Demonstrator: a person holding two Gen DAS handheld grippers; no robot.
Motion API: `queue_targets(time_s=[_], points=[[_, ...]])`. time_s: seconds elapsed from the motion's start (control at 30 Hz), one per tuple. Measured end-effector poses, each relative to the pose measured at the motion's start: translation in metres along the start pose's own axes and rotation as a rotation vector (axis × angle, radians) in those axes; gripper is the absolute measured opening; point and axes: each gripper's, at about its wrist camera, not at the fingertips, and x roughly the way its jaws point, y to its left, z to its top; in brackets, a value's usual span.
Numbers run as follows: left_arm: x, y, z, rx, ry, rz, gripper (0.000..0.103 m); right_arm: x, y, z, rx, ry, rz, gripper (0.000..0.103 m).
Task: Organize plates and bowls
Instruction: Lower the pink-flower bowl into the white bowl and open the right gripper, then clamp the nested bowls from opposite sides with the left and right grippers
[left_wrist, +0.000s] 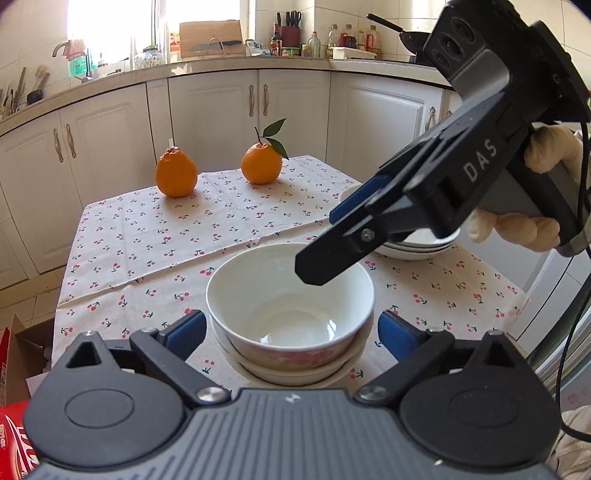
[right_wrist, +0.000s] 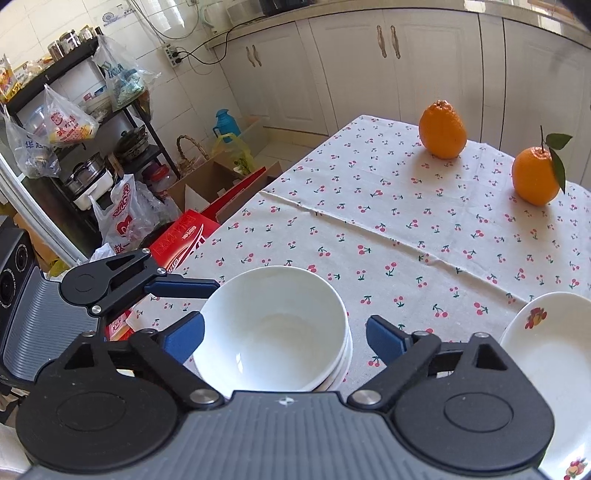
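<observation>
Since both grippers stand wide open and hold nothing, the bowl stack (left_wrist: 290, 314) at the table's near edge looks just finished, flanked by the left gripper (left_wrist: 291, 334) and right gripper (right_wrist: 284, 338). Next comes backing clear. Only the right view shows the plates' (right_wrist: 550, 354) fruit pattern.

The left gripper (left_wrist: 291, 332) is a matte black plastic tool with a ribbed grey top plate, two round pivot housings, silver screws at the linkage joints and blue rubber pads on its fingers (left_wrist: 186, 332). The right gripper (right_wrist: 284, 338) has the same build; its grey side reads "DAS" in pale letters, thin black cables trail from its handle, and a cream knitted glove (left_wrist: 517, 225) wraps it.
</observation>
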Motion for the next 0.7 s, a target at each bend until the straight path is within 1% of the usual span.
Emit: queue_targets(time_s=[0.17,0.33,0.47,0.57,0.63,0.7], points=[[-0.008,0.002,-0.005,0.027,-0.004,0.006,0.099,-0.006,0.009,-0.009,-0.067,-0.024,-0.035,0.103],[-0.014,0.006,-0.011,0.057,0.004,0.012,0.099,-0.011,0.018,-0.022,-0.114,-0.021,-0.08,0.103],[-0.017,0.008,-0.018,0.094,0.015,0.001,0.1,-0.014,0.029,-0.032,-0.172,-0.018,-0.119,0.103],[-0.015,0.009,-0.022,0.112,0.043,-0.005,0.1,-0.014,0.038,-0.04,-0.224,-0.011,-0.14,0.103],[-0.013,0.012,-0.024,0.104,0.074,-0.007,0.1,-0.013,0.043,-0.044,-0.253,-0.004,-0.145,0.103],[-0.01,0.016,-0.027,0.091,0.087,-0.014,0.1,-0.009,0.046,-0.048,-0.275,0.009,-0.143,0.103]])
